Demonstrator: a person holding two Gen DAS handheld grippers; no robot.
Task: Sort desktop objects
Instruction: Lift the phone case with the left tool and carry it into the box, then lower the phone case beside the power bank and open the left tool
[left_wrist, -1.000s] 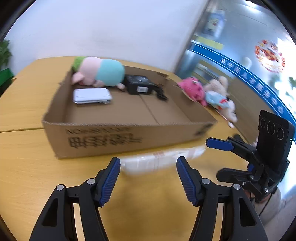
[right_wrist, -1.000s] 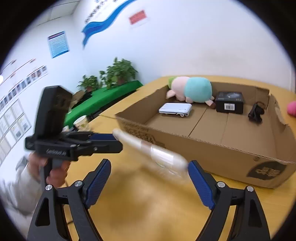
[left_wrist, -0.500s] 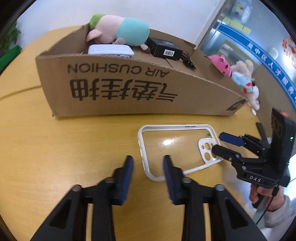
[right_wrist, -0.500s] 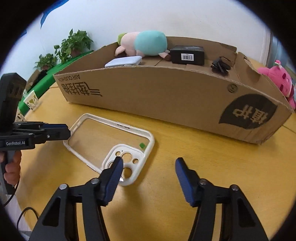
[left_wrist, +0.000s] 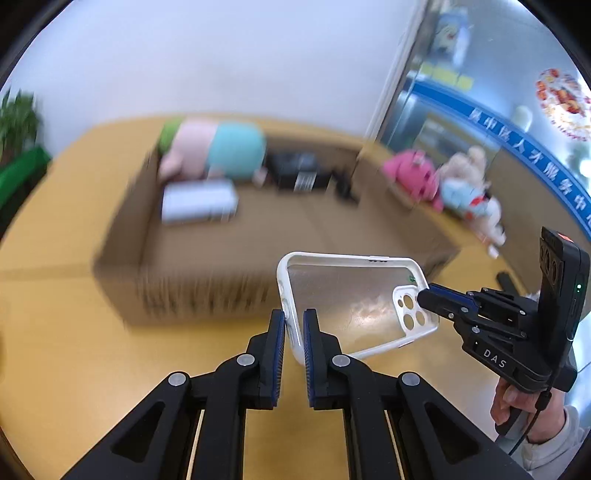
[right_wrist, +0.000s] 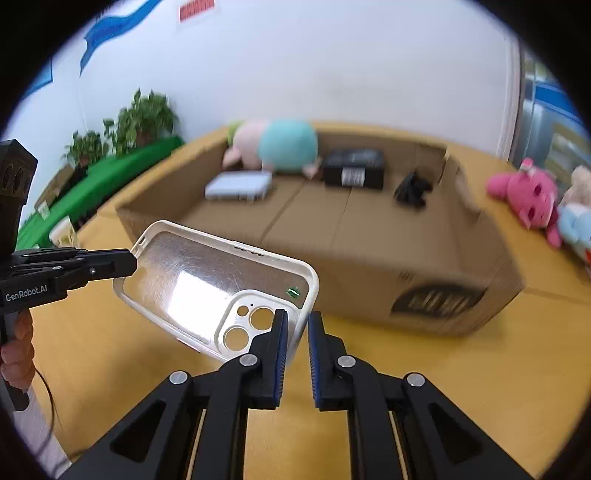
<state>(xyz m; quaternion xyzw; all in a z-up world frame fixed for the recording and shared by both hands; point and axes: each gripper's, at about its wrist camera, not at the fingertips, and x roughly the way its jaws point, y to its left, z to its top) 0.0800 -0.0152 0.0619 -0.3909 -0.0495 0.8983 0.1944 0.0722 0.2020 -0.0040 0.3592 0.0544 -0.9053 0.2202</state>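
The left gripper (left_wrist: 294, 325) is closed on the plain end of a white-rimmed clear phone case (left_wrist: 343, 295), with the rim pinched between its blue pads. The right gripper (right_wrist: 297, 334) is closed on the opposite end, at the corner beside the camera cut-outs. In the left wrist view the right gripper's fingertips reach the case at its camera end, and a hand (left_wrist: 517, 402) with a pale sleeve holds that gripper's handle. In the right wrist view the left gripper enters from the left edge and meets the case at its far corner.

The case is held between both grippers, tilted, above the yellow table (right_wrist: 424, 362) and just in front of an open cardboard box (right_wrist: 369, 240). Inside the box lie a pink and teal plush toy (right_wrist: 277, 146), a flat white device (right_wrist: 238, 186), a black box with a label (right_wrist: 352, 168) and a small black item (right_wrist: 412, 188). Outside the box, to its right, lie a pink plush toy (right_wrist: 524, 192) and a pale plush toy (left_wrist: 467, 184). Potted plants (right_wrist: 140, 118) stand by the wall. The background is blurred.
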